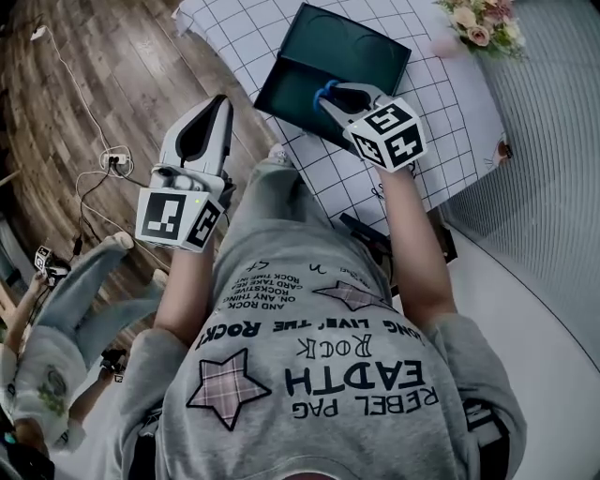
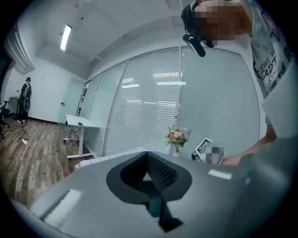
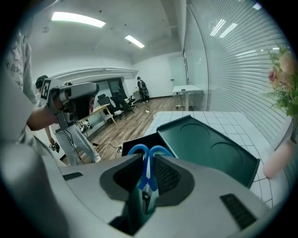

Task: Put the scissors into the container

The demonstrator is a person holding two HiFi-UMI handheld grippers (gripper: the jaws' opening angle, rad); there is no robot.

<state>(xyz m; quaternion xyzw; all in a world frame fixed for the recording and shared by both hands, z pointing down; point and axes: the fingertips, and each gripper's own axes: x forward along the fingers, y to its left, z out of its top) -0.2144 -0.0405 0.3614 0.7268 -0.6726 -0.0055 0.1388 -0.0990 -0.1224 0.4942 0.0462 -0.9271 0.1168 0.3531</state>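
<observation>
Right gripper (image 3: 148,157): jaws clenched on the scissors (image 3: 139,149), pads pressing from both sides.
Scissors: blue handle loops stick out past the jaw tips, the dark blades run back between the pads; held in the air, touching nothing else.
Place of the scissors: in the head view the loops hang above the near edge of the container (image 1: 328,66).
Container: dark green, shallow, with two round recesses in its floor; it lies on the table (image 1: 450,94). A black panel joins its near left side, perhaps a lid or a second half; the view is too poor to settle which.
Table: covered with a white cloth in a dark grid.
Left gripper (image 1: 221,99): jaws together with nothing between them, held off the table's edge above the wooden floor (image 1: 103,75), well apart from the container.
Flowers (image 1: 483,23): at the table's far corner.
</observation>
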